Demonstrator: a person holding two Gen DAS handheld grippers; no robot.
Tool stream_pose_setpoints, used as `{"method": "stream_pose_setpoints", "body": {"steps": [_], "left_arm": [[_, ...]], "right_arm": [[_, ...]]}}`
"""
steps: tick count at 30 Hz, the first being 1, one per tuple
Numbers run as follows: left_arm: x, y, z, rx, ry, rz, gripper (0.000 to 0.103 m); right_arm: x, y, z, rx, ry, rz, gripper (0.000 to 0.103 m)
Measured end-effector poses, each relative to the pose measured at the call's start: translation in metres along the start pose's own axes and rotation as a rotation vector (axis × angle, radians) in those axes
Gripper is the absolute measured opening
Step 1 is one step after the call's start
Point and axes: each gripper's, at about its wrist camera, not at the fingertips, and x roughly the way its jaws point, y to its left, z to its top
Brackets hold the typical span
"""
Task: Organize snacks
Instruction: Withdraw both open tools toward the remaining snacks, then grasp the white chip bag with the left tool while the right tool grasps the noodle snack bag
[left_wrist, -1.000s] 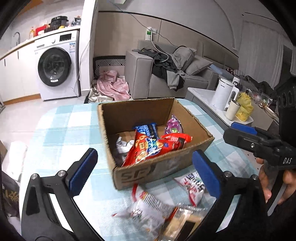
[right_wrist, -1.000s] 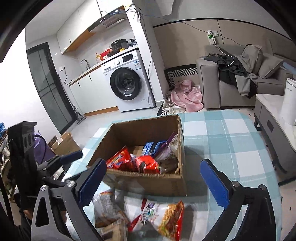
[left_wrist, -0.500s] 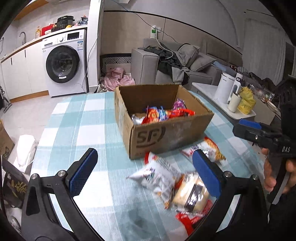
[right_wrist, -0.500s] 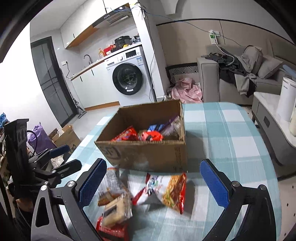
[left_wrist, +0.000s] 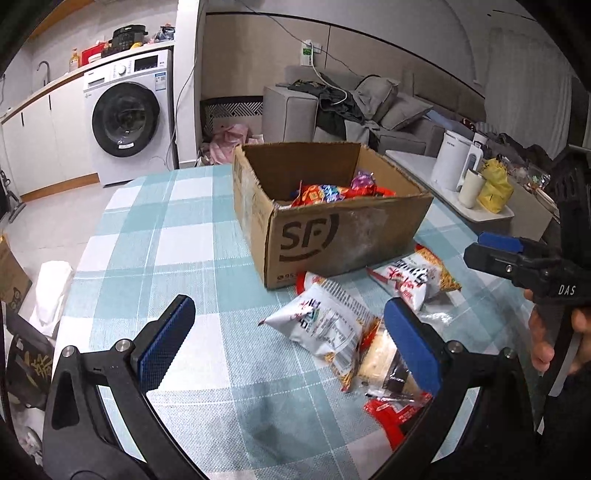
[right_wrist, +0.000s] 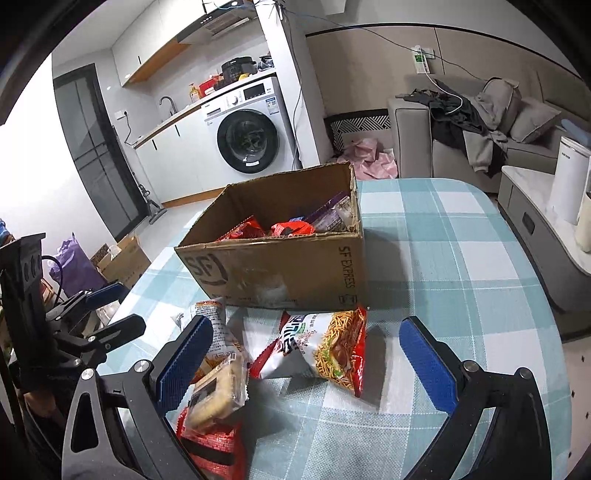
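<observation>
An open cardboard box (left_wrist: 332, 236) (right_wrist: 280, 269) stands on the checked table and holds several snack packets (left_wrist: 325, 192). In front of it lie a white snack bag (left_wrist: 325, 325), a noodle bag (right_wrist: 325, 347) (left_wrist: 417, 277), a clear packet of biscuits (right_wrist: 218, 384) and a red packet (right_wrist: 214, 443). My left gripper (left_wrist: 284, 347) is open and empty, near the white bag. My right gripper (right_wrist: 306, 365) is open and empty, above the noodle bag.
The table (left_wrist: 166, 236) has a blue and white checked cloth. A low side table with a white kettle (left_wrist: 450, 162) stands to the right. A washing machine (left_wrist: 129, 118) and a sofa (right_wrist: 480, 129) are behind. Bags and boxes lie on the floor at the left (right_wrist: 122, 258).
Both grippers have pulled back from above the box and dropped lower. The loose packets in front of the box have come fully into view. Both stay open.
</observation>
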Motion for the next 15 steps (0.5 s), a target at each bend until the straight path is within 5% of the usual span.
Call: {"method": "stream_pose_setpoints", "body": {"steps": [15], "left_arm": [[0.023,0.014,-0.007,-0.041,0.056,-0.015,0.102]], "right_arm": [[0.021,-0.011,-0.011,0.040,0.057,0.005,0.103]]}}
